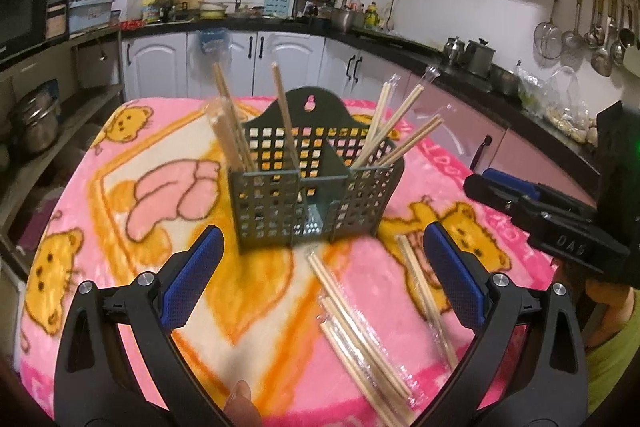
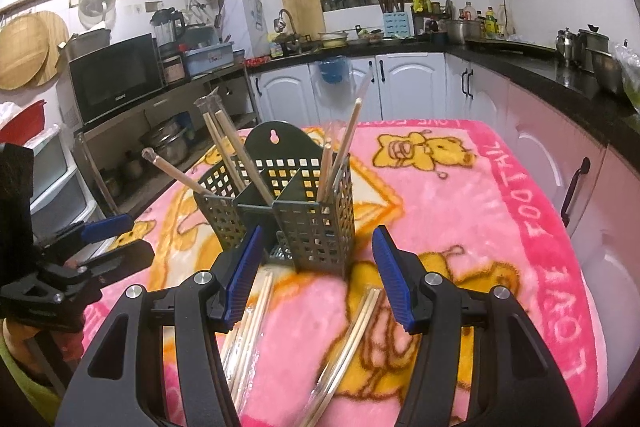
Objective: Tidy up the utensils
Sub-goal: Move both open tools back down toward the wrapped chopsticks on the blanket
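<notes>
Loose chopsticks: wrapped pairs lie flat on the blanket just ahead of both cameras. One bundle (image 1: 356,323) runs diagonally between the left fingers; a single pair (image 1: 428,291) lies beside the right-hand pad. From the right wrist, one pair (image 2: 352,339) sits between the pads and another (image 2: 252,323) under the left pad. They lie within reach because, by my reading, they are the ones not yet sorted.

Left hand-held gripper (image 1: 324,279): spread wide, holding nothing, poised above the bundle. A fingertip of the person shows at the bottom edge.

Right hand-held gripper (image 2: 320,279): also released and empty, its pads straddling a wrapped pair, which suggests it is lining up for a pick.

Holder (image 1: 312,195): a dark green perforated caddy, upright near the middle of the blanket, just beyond both grippers. It has a raised back with a hanging hole and an open recess between its compartments.

Sorted chopsticks: several stand tilted in the left compartment (image 1: 232,131) and fan outward from the right one (image 1: 396,131). They lean on the walls because they are taller than the caddy.

Blanket (image 1: 132,235): pink with yellow bears, covering the counter; its soft nap likely keeps the thin wrapped pairs from sliding.

Progress: partly done, judging by the pairs left lying flat.

Risk: the clear wrappers look slippery, so a pinch near one end could let a pair swivel.
</notes>
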The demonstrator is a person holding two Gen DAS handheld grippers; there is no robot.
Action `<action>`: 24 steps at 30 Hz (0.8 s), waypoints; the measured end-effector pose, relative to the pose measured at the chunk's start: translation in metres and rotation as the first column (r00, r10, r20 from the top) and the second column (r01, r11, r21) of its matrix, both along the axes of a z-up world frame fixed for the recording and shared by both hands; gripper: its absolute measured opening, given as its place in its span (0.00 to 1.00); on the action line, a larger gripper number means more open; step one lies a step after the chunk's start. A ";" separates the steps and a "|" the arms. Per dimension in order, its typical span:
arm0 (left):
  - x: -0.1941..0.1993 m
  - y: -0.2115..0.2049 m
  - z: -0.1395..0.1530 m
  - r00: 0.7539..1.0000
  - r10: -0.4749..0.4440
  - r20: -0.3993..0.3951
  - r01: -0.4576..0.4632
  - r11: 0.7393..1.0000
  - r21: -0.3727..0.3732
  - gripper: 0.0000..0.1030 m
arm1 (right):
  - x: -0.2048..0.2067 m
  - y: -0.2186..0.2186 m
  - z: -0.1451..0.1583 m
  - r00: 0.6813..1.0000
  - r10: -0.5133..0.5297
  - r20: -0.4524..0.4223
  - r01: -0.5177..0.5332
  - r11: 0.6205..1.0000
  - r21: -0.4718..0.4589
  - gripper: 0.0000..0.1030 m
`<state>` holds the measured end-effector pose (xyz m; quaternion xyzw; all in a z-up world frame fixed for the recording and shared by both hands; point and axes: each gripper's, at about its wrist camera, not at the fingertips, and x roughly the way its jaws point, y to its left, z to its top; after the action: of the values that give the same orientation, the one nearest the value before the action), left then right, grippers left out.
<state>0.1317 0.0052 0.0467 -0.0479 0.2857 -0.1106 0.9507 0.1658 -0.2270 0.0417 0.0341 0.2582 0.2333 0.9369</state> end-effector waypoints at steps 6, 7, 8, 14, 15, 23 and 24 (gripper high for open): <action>-0.001 0.007 -0.013 0.999 0.021 -0.033 -0.021 1.000 0.000 0.89 | 0.000 0.006 -0.006 1.000 0.018 -0.024 -0.019 1.000 -0.012 0.53; -0.001 0.009 -0.015 0.999 0.024 -0.037 -0.024 1.000 0.000 0.89 | 0.000 0.007 -0.008 0.999 0.021 -0.028 -0.022 1.000 -0.013 0.54; -0.002 0.011 -0.017 0.999 0.027 -0.042 -0.027 1.000 0.000 0.89 | 0.000 0.008 -0.009 0.999 0.024 -0.032 -0.025 1.000 -0.014 0.56; -0.003 0.020 -0.030 0.996 0.042 -0.076 -0.042 0.999 -0.003 0.89 | 0.002 0.017 -0.018 0.998 0.041 -0.057 -0.043 0.999 -0.034 0.61; -0.002 0.021 -0.033 0.996 0.042 -0.082 -0.042 0.999 -0.003 0.89 | 0.003 0.019 -0.020 0.997 0.046 -0.062 -0.048 0.998 -0.035 0.61; 0.003 0.023 -0.062 0.984 0.017 -0.179 -0.020 1.000 -0.017 0.85 | 0.020 0.032 -0.041 0.986 0.076 -0.148 -0.085 0.995 -0.052 0.60; 0.003 0.022 -0.067 0.982 0.012 -0.191 -0.015 1.000 -0.014 0.83 | 0.022 0.033 -0.043 0.984 0.078 -0.159 -0.088 0.995 -0.056 0.60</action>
<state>0.1347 0.0272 -0.0198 -0.0676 0.3744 -0.1014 0.9192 0.1876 -0.1941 -0.0015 0.0122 0.3394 0.2606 0.9037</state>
